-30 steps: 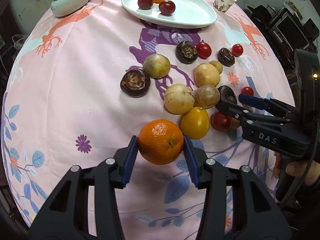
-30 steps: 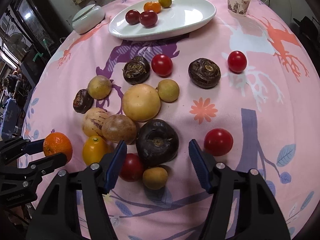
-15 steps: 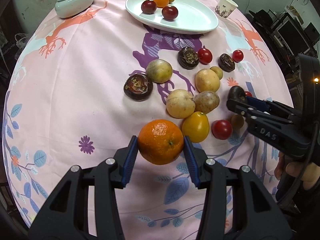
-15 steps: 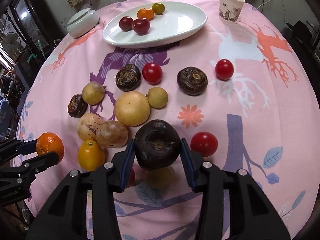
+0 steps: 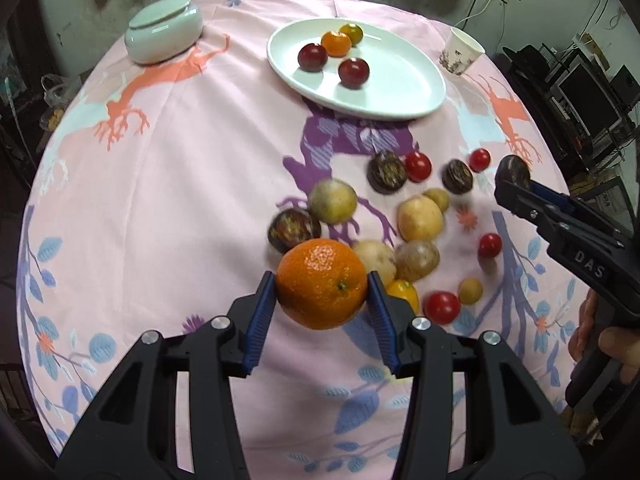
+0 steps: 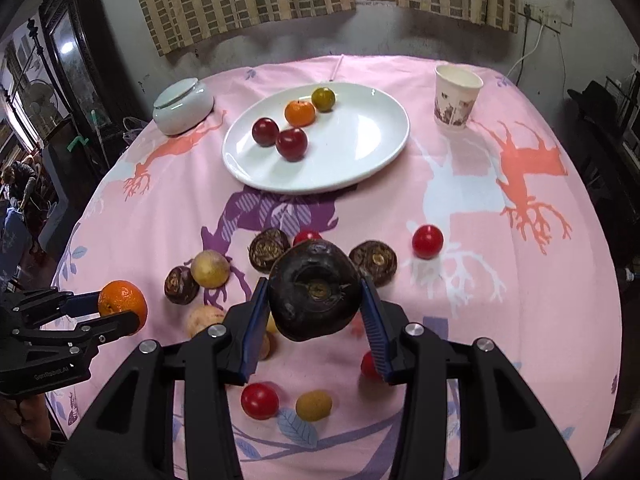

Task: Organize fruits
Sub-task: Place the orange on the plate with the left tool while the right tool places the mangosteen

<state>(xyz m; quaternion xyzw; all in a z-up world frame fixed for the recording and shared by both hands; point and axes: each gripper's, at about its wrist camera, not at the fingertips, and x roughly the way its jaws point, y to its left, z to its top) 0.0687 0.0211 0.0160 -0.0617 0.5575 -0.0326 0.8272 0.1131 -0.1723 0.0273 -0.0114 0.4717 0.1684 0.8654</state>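
Note:
My left gripper point(image 5: 322, 290) is shut on an orange point(image 5: 322, 284) and holds it above the cloth; it shows in the right wrist view point(image 6: 122, 305) too. My right gripper point(image 6: 314, 300) is shut on a dark purple round fruit point(image 6: 314, 289), lifted above the pile; it shows in the left wrist view point(image 5: 513, 171). A white oval plate point(image 6: 352, 160) at the back holds two dark red fruits point(image 6: 292, 144), a small orange point(image 6: 300, 113) and a green-yellow one point(image 6: 323, 99). Several yellow, dark and red fruits point(image 5: 420, 218) lie loose on the cloth.
A pale lidded bowl point(image 5: 162, 38) stands at the back left. A paper cup point(image 6: 456, 98) stands to the right of the plate. The round table carries a pink printed cloth point(image 5: 160, 200); its edges drop off all around.
Both grippers have risen with their fruit. The right gripper closed on the dark fruit and lifted it off the pile. The left gripper moved toward the plate with the orange.

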